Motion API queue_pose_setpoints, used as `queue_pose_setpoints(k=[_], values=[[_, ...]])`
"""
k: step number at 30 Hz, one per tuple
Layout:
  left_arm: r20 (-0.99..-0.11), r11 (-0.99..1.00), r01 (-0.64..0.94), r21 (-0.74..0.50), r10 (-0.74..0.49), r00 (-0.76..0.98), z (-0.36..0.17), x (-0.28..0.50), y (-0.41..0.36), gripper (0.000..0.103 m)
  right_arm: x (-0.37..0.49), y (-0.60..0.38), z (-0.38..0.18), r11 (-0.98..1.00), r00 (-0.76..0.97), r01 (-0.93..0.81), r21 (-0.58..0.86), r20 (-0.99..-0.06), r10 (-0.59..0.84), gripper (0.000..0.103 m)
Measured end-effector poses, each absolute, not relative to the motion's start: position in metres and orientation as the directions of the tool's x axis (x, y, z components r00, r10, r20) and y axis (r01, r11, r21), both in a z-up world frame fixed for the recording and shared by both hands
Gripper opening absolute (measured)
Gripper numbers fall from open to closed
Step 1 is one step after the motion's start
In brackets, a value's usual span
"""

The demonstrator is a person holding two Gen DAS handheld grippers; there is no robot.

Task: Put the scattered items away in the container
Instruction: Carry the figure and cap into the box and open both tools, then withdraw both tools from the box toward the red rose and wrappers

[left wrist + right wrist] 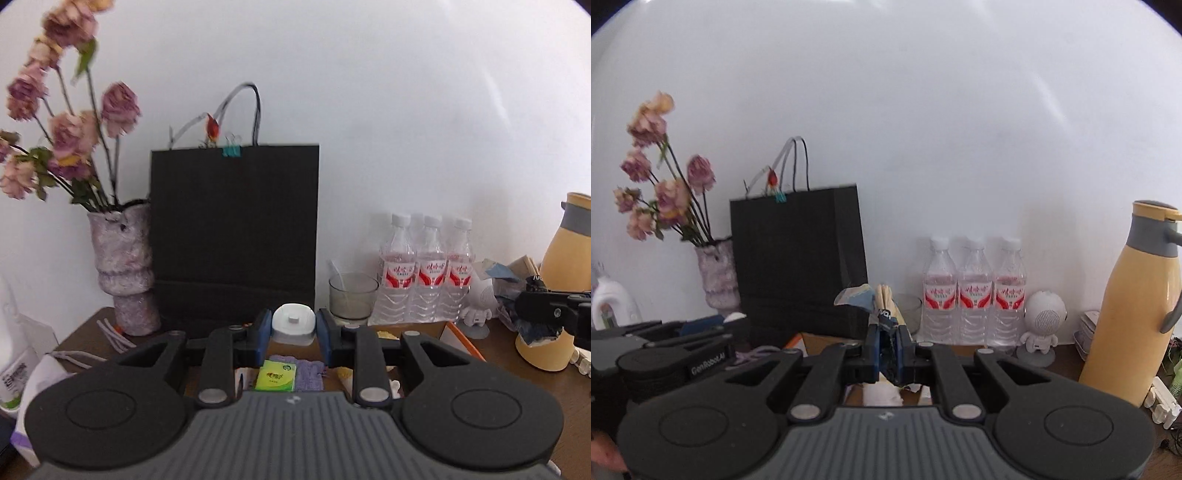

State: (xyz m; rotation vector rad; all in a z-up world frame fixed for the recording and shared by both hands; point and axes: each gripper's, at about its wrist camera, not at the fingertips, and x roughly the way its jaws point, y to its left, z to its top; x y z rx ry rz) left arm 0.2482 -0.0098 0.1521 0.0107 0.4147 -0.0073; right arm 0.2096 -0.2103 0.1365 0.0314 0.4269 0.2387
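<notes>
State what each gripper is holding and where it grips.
Left gripper holds a white container by its sides. Right gripper is shut on a torn blue-and-white packet of wooden sticks, near its lower end.

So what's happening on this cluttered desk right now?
A person is tidying loose items into an open cardboard box with a pair of tongs in each hand. The left tongs are clamped on a small white plastic container with a round cap, held above the box. The right tongs are shut on a torn blue and white wrapper. A green tissue packet already lies in the box.
</notes>
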Motion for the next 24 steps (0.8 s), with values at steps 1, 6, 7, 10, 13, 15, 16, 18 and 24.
queue_pose_setpoints(k=[1, 6, 7, 10, 13, 15, 16, 18, 24], values=[[-0.467, 0.999, 0.031, 0.026, -0.015, 0.884, 0.145, 0.274, -0.013, 0.027, 0.234, -0.212, 0.135, 0.97, 0.847, -0.222, 0.098, -0.473, 0.242, 0.008], [-0.742, 0.997, 0.073, -0.021, -0.064, 0.667, 0.094, 0.374, -0.023, 0.027, 0.347, -0.217, 0.096, 0.961, 0.614, -0.147, 0.235, -0.74, 0.275, 0.008], [-0.769, 0.998, 0.057, -0.033, -0.061, 0.636, 0.084, 0.385, -0.024, 0.027, 0.362, -0.215, 0.085, 0.961, 0.579, -0.128, 0.246, -0.768, 0.274, 0.008], [-0.819, 0.999, 0.044, -0.008, -0.032, 0.573, 0.06, 0.41, -0.029, 0.027, 0.393, -0.205, 0.055, 0.959, 0.498, -0.084, 0.269, -0.823, 0.275, 0.008], [-0.835, 0.999, 0.029, -0.017, -0.03, 0.549, 0.05, 0.421, -0.026, 0.033, 0.412, -0.188, 0.032, 0.969, 0.449, -0.069, 0.237, -0.86, 0.242, 0.008], [-0.842, 0.998, 0.037, -0.054, -0.065, 0.536, 0.052, 0.423, -0.022, 0.042, 0.421, -0.177, 0.019, 0.973, 0.414, -0.073, 0.218, -0.881, 0.228, 0.012], [-0.839, 0.997, 0.044, -0.068, -0.081, 0.538, 0.055, 0.422, -0.02, 0.045, 0.424, -0.173, 0.015, 0.976, 0.404, -0.067, 0.206, -0.889, 0.215, 0.014], [-0.832, 0.996, 0.054, -0.077, -0.094, 0.547, 0.065, 0.418, -0.018, 0.048, 0.425, -0.168, 0.016, 0.982, 0.412, -0.063, 0.179, -0.891, 0.189, 0.026], [-0.859, 0.999, 0.003, -0.049, -0.043, 0.509, 0.105, 0.408, 0.0, 0.068, 0.408, -0.194, 0.057, 0.983, 0.465, -0.038, 0.177, -0.868, 0.174, 0.047]])
